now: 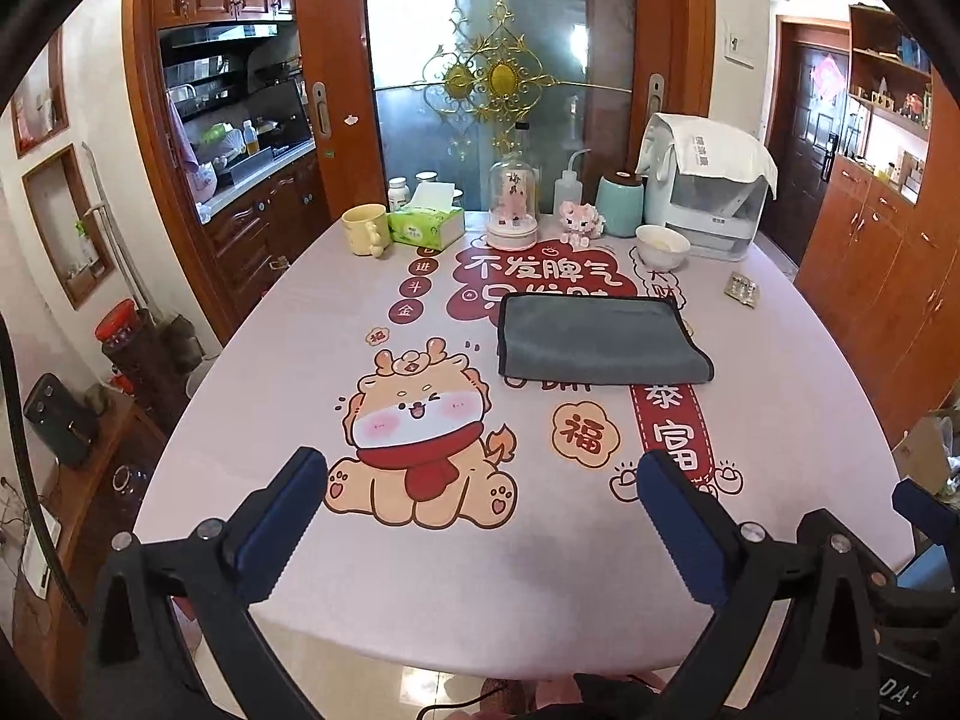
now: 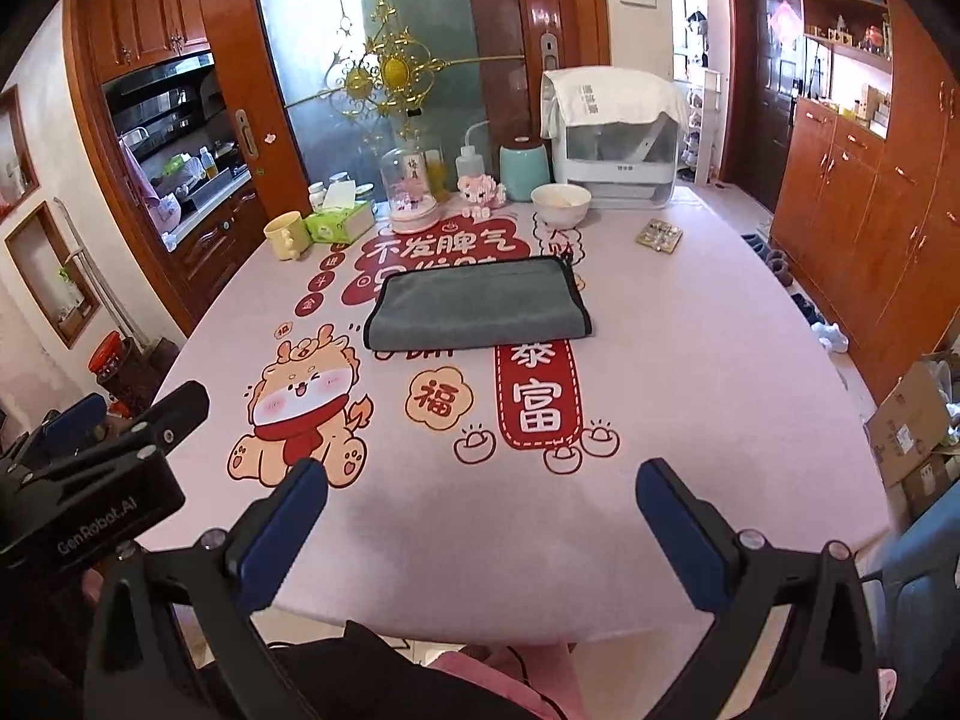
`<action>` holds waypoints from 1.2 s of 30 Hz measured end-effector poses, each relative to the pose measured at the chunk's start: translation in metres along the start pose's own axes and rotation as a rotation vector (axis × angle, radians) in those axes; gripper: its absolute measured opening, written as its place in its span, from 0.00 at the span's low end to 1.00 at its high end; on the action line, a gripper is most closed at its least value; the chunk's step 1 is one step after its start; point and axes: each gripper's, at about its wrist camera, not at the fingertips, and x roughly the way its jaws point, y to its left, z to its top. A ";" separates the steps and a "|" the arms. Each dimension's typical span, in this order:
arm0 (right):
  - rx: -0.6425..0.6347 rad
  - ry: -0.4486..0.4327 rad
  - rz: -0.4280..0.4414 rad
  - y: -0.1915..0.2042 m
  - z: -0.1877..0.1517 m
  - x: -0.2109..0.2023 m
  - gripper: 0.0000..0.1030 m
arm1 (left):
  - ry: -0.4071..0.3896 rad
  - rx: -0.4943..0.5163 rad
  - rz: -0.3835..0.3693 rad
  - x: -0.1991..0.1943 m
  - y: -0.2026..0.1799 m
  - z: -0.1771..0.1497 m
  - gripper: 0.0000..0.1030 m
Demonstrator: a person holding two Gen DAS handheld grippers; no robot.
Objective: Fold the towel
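Observation:
A grey towel (image 1: 600, 339) with a dark edge lies folded flat in the middle of the pink printed table (image 1: 480, 570); it also shows in the right wrist view (image 2: 477, 306). My left gripper (image 1: 480, 486) is open and empty, above the table's near edge, well short of the towel. My right gripper (image 2: 480, 498) is open and empty, also near the front edge. The left gripper's body (image 2: 90, 474) shows at the left of the right wrist view.
Along the table's far side stand a yellow mug (image 1: 365, 229), a green tissue box (image 1: 427, 227), a glass dome ornament (image 1: 512, 204), a squeeze bottle (image 1: 567, 186), a teal canister (image 1: 621, 204), a white bowl (image 1: 662, 246) and a white appliance (image 1: 708, 192). A blister pack (image 1: 742, 289) lies at right.

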 end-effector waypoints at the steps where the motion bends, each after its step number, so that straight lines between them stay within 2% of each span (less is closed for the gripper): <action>1: -0.003 -0.005 0.000 0.000 0.000 -0.001 1.00 | -0.002 0.002 -0.001 0.000 -0.002 0.000 0.99; 12: -0.002 0.003 0.002 -0.002 0.000 -0.001 1.00 | 0.014 0.022 -0.014 0.005 -0.017 0.001 0.99; 36: 0.015 0.015 0.009 -0.002 -0.005 0.005 1.00 | 0.029 0.050 -0.015 0.007 -0.015 -0.006 0.99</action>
